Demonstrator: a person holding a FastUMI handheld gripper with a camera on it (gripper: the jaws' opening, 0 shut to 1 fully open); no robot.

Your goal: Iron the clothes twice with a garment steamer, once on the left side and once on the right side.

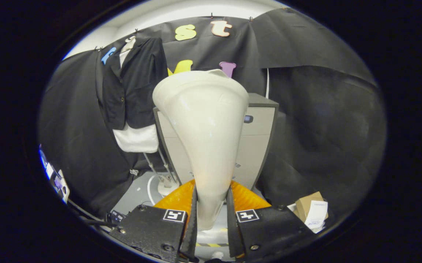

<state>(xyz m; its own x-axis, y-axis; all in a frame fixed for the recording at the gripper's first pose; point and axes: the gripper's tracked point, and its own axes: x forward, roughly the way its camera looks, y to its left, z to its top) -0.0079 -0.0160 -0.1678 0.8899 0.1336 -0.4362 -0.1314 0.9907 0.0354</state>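
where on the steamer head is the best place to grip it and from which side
Grip the steamer head on its narrow neck, from behind along its length, as the gripper does now: both fingers press there. The head flares wide toward its far end, too broad to hold, and faces the black jacket.

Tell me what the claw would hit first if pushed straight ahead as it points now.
Probably the grey cabinet beyond the steamer head that the claw grips; the jacket hangs off to one side. Depth is unclear.
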